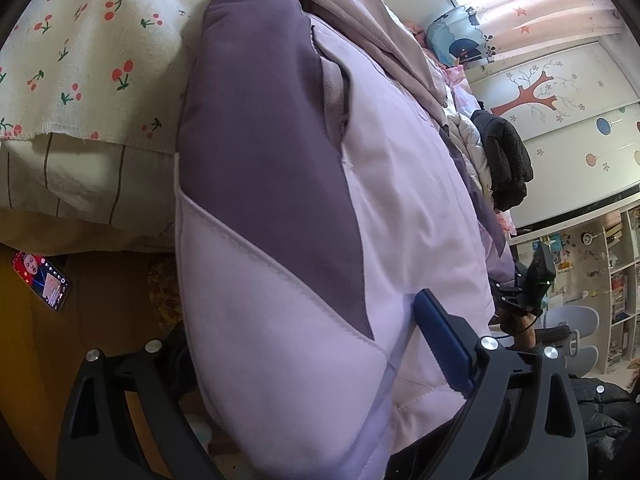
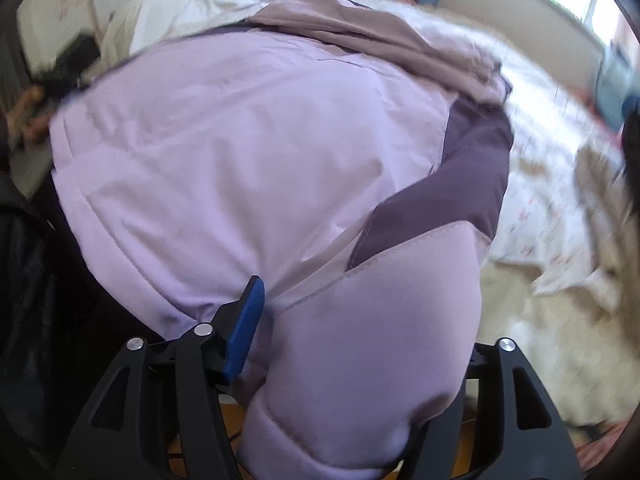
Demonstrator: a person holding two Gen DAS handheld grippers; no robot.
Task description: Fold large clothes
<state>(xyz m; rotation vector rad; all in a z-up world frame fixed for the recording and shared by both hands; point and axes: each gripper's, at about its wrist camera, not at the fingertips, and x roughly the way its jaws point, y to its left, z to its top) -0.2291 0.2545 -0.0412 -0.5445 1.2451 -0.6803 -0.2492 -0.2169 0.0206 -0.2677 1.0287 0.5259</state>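
Nearest us, the left tongs point(image 1: 304, 360) stand spread wide, with the puffy lilac jacket point(image 1: 400, 200) bulging between the arms; we see one blue pad point(image 1: 440, 344) lying against the fabric, the other arm hidden behind the jacket. The right tongs point(image 2: 352, 328) straddle a padded fold of the same jacket point(image 2: 240, 152), one blue pad point(image 2: 244, 332) at its seam; we cannot tell whether they pinch it. The jacket lies on the bed, hanging over its edge, with dark purple panels point(image 1: 272, 140) on it. Beside it we count one phone point(image 1: 42, 280) on the wooden floor point(image 1: 24, 360) and the cherry-print sheet point(image 1: 80, 60). Farther off sit one black garment point(image 1: 504, 160) and one bookshelf point(image 1: 618, 288).
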